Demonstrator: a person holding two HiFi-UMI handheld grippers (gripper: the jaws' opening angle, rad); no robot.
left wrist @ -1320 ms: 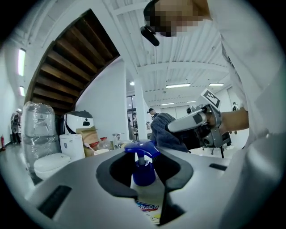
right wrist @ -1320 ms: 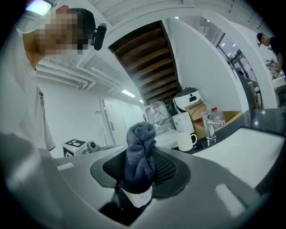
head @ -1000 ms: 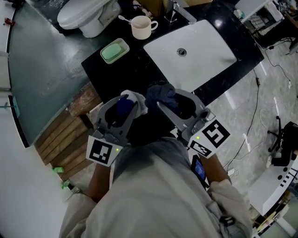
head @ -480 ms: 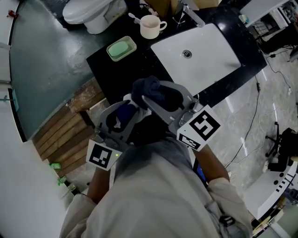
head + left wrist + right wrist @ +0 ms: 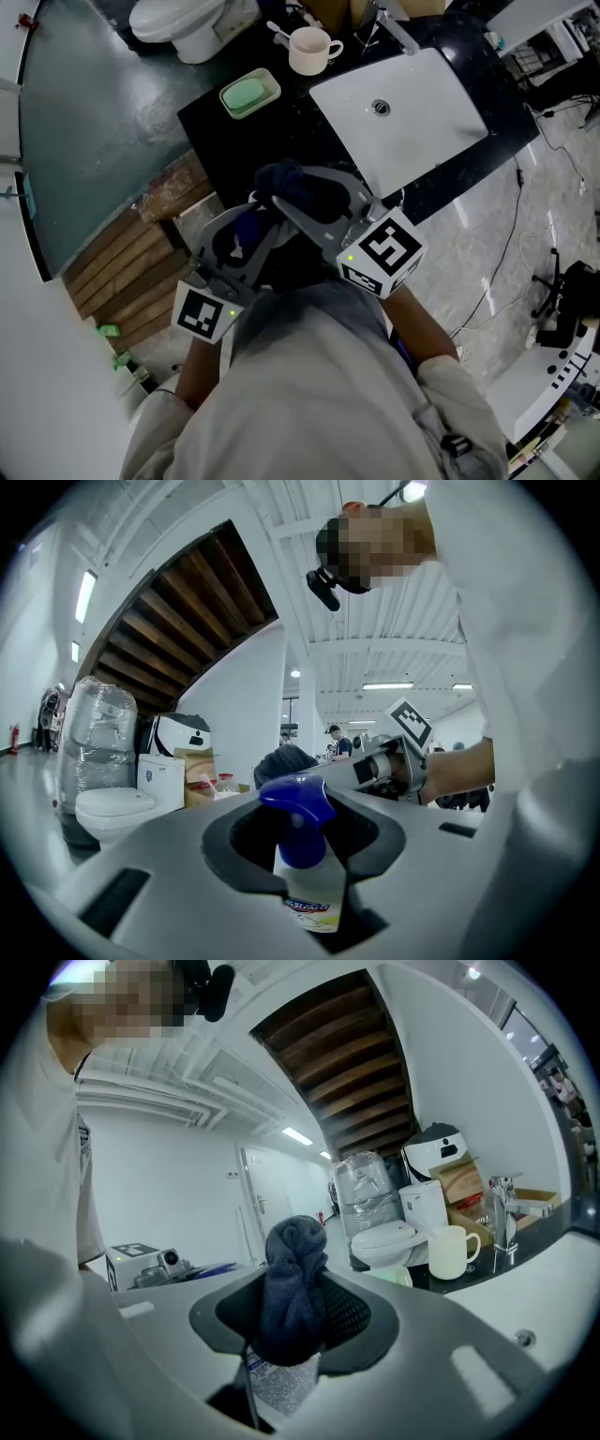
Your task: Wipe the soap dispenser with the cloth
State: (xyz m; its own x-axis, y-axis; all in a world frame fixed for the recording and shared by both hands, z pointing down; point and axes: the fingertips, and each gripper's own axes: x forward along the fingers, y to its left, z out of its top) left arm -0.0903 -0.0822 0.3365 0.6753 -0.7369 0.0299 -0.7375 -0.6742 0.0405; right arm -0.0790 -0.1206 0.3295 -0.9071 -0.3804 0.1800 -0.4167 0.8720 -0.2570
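My left gripper [image 5: 246, 236] is shut on the soap dispenser [image 5: 248, 225], a white bottle with a blue pump head. In the left gripper view the dispenser [image 5: 305, 874] stands upright between the jaws. My right gripper [image 5: 292, 195] is shut on a bunched dark blue cloth [image 5: 284, 180]. It sits just right of and above the dispenser, so the cloth lies against the bottle's upper part. In the right gripper view the cloth [image 5: 294, 1283] fills the jaws and the bottle's printed label [image 5: 277, 1382] shows right under it. Both grippers are in front of my chest, short of the counter.
Ahead is a black counter [image 5: 217, 131] with a white sink [image 5: 441, 103] and a faucet [image 5: 392, 30]. A cream mug [image 5: 309, 49] and a green soap dish [image 5: 249, 94] stand on it. A white toilet [image 5: 183, 23] is at the far left, and wooden slats [image 5: 131, 272] are below.
My right gripper has carried the cloth leftward, from beside the dispenser to against its top. The left gripper and the bottle have hardly moved.
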